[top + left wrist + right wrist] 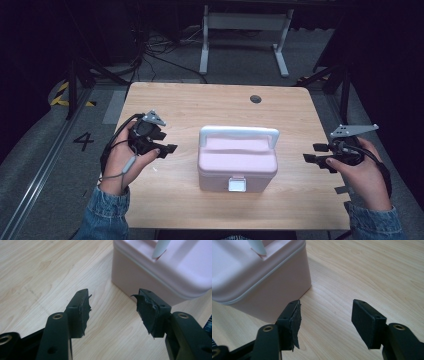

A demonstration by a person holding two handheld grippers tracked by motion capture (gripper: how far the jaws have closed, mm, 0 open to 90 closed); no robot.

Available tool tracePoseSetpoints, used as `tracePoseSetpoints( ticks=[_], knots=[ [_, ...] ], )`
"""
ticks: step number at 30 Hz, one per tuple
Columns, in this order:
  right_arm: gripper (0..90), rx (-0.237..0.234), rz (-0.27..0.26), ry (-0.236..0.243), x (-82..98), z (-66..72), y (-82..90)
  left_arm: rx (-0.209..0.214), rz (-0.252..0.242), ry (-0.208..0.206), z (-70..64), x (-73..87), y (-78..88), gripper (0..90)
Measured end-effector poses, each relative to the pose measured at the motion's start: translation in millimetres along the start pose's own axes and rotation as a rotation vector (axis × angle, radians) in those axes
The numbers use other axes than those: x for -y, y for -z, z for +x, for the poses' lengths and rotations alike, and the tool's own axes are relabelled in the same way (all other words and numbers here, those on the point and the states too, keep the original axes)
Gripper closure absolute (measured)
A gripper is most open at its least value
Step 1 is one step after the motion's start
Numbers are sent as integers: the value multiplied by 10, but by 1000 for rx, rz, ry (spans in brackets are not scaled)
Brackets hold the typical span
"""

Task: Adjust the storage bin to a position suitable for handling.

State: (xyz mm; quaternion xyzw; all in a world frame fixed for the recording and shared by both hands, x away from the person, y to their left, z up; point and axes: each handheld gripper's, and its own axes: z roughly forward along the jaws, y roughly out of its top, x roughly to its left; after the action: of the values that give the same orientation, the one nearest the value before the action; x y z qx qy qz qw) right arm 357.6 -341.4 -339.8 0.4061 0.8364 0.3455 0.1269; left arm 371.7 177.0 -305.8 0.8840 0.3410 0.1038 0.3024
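Note:
A pink lidded box [237, 163] with a white handle [239, 133] and a white front latch [237, 184] stands in the middle of the wooden table [210, 105], its lid down. My left gripper [168, 149] is held open to the left of the box, a short gap away, jaws pointing at it. In the left gripper view the box's side wall [140, 277] rises just beyond the open pads [83, 311]. My right gripper [314, 152] is open to the right of the box, also apart from it. The box corner [274, 287] sits left of its pads [365, 322].
A small dark round hole [255, 98] marks the tabletop near its far edge. A white table frame [245, 30] and cables lie on the floor behind. Bare wood surrounds the box on all sides.

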Motion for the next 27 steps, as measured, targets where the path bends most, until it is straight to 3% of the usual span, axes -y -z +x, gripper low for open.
tracePoseSetpoints(
  ticks=[9, 12, 14, 19, 27],
  knots=[
    [453, -39, -21, -1, 70, 4, 52, 62, -37, -93, -150, -283, -108, 435],
    [453, -92, -55, -22, 88, 15, 62, 81, -42, -115, -187, -374, -171, 435],
    [452, -106, -71, -12, 97, 25, 67, 90, -37, -125, -210, -433, -208, 435],
    [449, -82, -41, 10, 130, 29, 89, 111, -30, -151, -262, -572, -303, 433],
    [456, -94, -29, -1, 148, 49, 71, 129, -38, -187, -337, -726, -470, 411]
  ],
)
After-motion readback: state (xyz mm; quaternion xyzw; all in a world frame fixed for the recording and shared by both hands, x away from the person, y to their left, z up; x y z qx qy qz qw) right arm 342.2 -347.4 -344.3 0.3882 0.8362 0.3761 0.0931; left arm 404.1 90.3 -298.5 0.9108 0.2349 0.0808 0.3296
